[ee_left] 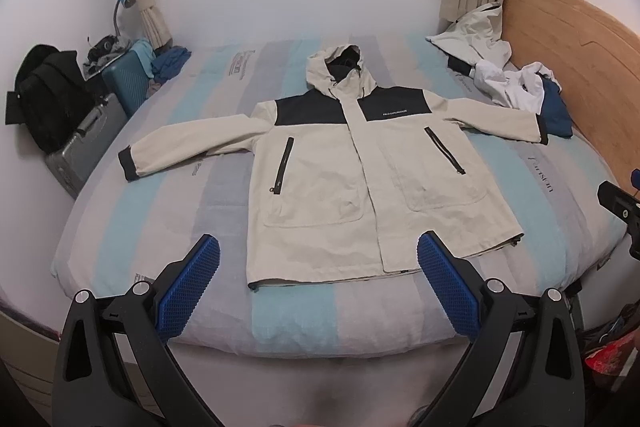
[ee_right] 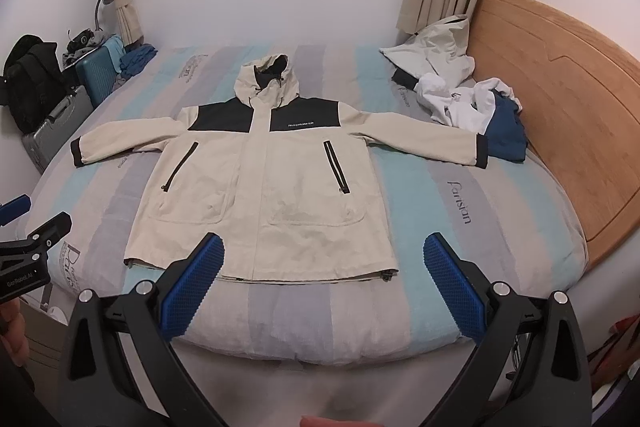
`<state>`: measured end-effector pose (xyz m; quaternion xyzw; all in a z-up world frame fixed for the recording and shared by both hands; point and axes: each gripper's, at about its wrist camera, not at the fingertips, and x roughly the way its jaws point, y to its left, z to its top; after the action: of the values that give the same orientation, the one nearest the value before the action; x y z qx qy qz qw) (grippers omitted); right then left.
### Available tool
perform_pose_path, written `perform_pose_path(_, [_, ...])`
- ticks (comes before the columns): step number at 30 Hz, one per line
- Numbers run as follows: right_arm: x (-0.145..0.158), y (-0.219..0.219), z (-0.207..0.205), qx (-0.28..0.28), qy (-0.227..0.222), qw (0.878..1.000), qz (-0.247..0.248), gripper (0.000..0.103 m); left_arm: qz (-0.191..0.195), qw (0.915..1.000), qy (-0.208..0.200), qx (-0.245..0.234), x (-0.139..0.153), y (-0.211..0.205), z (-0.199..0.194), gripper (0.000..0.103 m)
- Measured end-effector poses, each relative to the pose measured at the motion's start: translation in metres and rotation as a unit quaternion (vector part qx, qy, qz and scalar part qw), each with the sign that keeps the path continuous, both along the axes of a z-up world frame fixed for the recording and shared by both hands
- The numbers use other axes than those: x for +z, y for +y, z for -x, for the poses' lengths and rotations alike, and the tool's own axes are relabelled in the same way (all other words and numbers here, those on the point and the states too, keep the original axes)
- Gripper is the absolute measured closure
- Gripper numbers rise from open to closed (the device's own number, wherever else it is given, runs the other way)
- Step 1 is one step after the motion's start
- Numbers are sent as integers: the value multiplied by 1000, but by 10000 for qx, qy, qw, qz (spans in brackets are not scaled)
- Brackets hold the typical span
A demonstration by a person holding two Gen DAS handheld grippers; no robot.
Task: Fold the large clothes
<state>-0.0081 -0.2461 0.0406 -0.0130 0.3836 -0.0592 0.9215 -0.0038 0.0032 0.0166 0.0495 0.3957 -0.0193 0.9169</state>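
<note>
Both tongs gape empty: from the left wrist, left gripper [ee_left: 318, 255] hangs above the hem of the jacket [ee_left: 344, 179] spread flat on the bed [ee_left: 120, 227]; from the right wrist, right gripper [ee_right: 323, 255] likewise, so pinching each cuff squarely should fold the 2 sleeves neatly.

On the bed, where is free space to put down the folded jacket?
Bare striped cover lies between the jacket hem and the near edge, and under each spread sleeve. The corner by the wooden headboard is crowded with the heap of clothes.
</note>
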Motion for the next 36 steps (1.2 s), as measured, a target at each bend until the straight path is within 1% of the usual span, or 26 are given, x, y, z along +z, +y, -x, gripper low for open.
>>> perform_pose_path(6, [5, -5, 6, 7, -84, 9999, -141, 7, 43, 10000, -88, 1, 11, -1, 4, 6])
perform_pose_path(10, [11, -6, 11, 106, -166, 9996, -191, 7, 58, 10000, -43, -17, 14, -4, 5, 7])
perform_pose_path(12, [13, -6, 12, 130, -170, 9996, -179, 7, 83, 9999, -49, -47, 15, -5, 7, 9])
perform_pose_path(17, [16, -5, 16, 117, -217, 9996, -164, 7, 31, 9997, -114, -215, 17, -11, 13, 10])
perform_pose_path(21, [16, -3, 16, 104, -210, 9996, -148, 7, -40, 9998, -153, -103, 17, -12, 14, 8])
perform_pose_path(36, [15, -1, 16, 130, -181, 9997, -117, 7, 9, 9999, -131, -53, 17, -9, 10, 8])
